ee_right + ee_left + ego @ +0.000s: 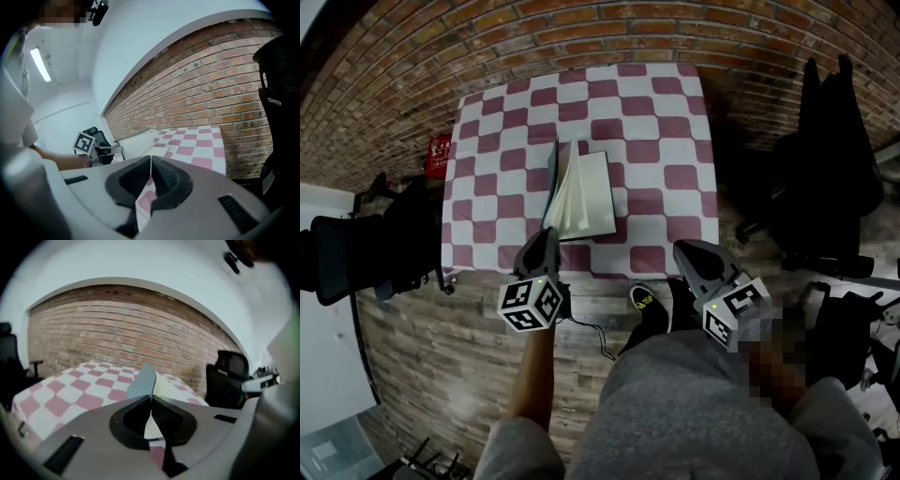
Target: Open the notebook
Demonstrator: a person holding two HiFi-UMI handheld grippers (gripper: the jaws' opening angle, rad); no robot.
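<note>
**Notebook part-open, cover on edge**

Checked table (675, 141) carries the notebook (592, 192) near its front left, lying square to me. Its dark cover (553, 173) stands almost upright along the left side, and a fan of cream pages (567, 202) leans between it and the flat block of the book. I judge the opening step to be about halfway: the cover is raised but not yet laid down on the cloth. The next move calls for tipping that cover over to the left until it rests flat, without dragging the book or lifting the loose pages along with it.

My left gripper (539, 246) sits at the table's near edge, just beside the notebook's near left corner. Its jaws are pressed together, and I see nothing between them; the cover rises just beyond the tips. My right gripper (684, 248) hangs off the front edge, well apart from the book, jaws likewise closed on nothing.
</note>
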